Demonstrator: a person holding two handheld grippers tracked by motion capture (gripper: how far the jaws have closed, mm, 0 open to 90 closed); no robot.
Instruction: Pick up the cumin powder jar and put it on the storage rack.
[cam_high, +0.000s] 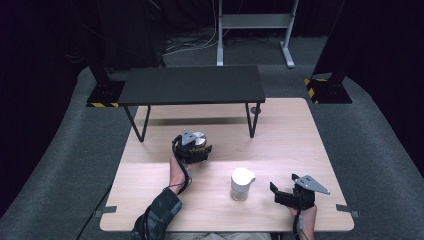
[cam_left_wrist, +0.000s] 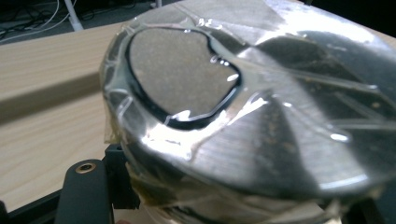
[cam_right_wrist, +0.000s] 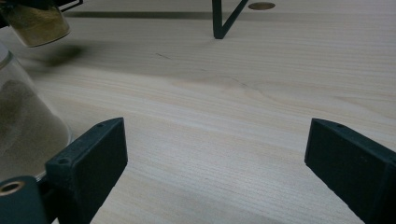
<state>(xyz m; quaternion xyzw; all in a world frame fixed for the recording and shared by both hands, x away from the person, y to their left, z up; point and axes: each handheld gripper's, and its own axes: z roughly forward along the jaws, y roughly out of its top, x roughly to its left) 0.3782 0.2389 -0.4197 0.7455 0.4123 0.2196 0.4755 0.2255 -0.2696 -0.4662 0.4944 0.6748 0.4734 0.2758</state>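
Observation:
My left gripper (cam_high: 199, 146) is shut on a small jar with a silver lid (cam_high: 199, 137) and holds it above the wooden table (cam_high: 300, 140), left of centre. In the left gripper view the tape-wrapped silver lid (cam_left_wrist: 243, 116) looms close, with one black finger (cam_left_wrist: 85, 189) at the lower left. A glass jar with a white lid (cam_high: 242, 183) stands on the table near the front. My right gripper (cam_high: 283, 186) rests just right of it, open, with bare wood between its jaws (cam_right_wrist: 219, 158). In the right gripper view that glass jar (cam_right_wrist: 21, 123) is at the left, and the held jar's tan powder (cam_right_wrist: 35, 23) at the top left.
A low black shelf (cam_high: 192, 85) on thin legs stands across the back of the table; one leg (cam_right_wrist: 225, 21) is ahead of the right gripper. Bare wood lies to the right of the jars and beneath the shelf. The table's front edge is close to both hands.

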